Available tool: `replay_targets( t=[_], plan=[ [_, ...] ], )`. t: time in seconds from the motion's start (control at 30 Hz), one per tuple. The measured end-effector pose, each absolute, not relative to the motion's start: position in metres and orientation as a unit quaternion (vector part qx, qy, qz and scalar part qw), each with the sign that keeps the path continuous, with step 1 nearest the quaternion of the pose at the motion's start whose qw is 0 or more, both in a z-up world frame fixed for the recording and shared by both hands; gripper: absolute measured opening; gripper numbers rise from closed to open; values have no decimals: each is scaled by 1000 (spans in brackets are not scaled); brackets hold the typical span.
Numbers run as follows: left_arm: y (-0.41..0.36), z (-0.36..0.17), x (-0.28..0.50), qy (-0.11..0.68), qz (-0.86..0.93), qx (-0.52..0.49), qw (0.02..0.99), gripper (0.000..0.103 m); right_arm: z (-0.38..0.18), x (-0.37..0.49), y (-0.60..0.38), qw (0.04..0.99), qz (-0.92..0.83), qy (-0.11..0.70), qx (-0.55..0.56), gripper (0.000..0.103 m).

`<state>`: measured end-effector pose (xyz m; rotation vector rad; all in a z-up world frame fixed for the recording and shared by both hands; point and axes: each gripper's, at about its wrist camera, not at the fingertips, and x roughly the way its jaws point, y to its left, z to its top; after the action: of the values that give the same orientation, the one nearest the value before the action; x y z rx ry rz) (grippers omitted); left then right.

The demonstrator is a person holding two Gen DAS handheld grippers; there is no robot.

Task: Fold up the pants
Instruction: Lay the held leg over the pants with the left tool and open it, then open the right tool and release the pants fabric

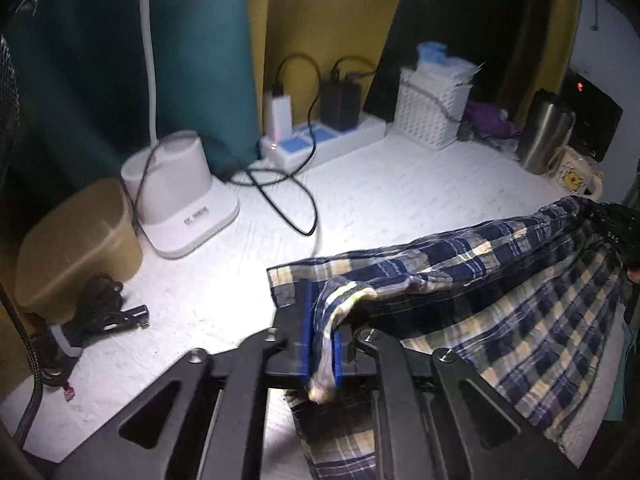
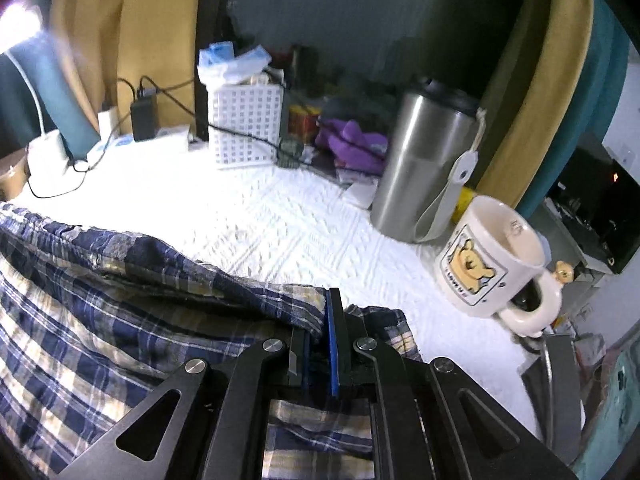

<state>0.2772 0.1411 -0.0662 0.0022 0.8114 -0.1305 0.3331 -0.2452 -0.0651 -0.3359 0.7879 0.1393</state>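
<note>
The pants (image 1: 500, 280) are blue, white and yellow plaid. They stretch between my two grippers, held up over the white textured table (image 1: 380, 184). My left gripper (image 1: 322, 328) is shut on one bunched edge of the pants, with cloth hanging out below the blue pads. My right gripper (image 2: 320, 332) is shut on the other edge of the pants (image 2: 100, 300); it shows as a dark shape at the right edge of the left wrist view (image 1: 624, 232). Part of the cloth sags below both grippers, out of sight.
A white lamp base (image 1: 180, 200), tan box (image 1: 76, 248), power strip with chargers (image 1: 320, 136) and loose cable (image 1: 288, 200) stand back left. A white basket (image 2: 244, 124), steel tumbler (image 2: 420, 164) and bear mug (image 2: 492, 256) stand on the right side of the table.
</note>
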Motion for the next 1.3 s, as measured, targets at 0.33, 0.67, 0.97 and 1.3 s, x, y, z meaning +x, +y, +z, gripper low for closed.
replay_targets(
  t=[0.33,0.67,0.97,1.3],
  plan=[
    [164,-93,291,436,-52,-46,897,30,-87,353,-246,893,47,410,-181,6],
    [153,-110,300,441,-24,20,897,38,-87,353,-247,891,42,411,-189,6],
    [173,-95,298,427,19,11,904,42,-88,362,-249,888,38,420,-180,7],
    [136,-76,284,417,-84,38,904,42,-78,367,-252,887,57,420,-186,23]
  ],
)
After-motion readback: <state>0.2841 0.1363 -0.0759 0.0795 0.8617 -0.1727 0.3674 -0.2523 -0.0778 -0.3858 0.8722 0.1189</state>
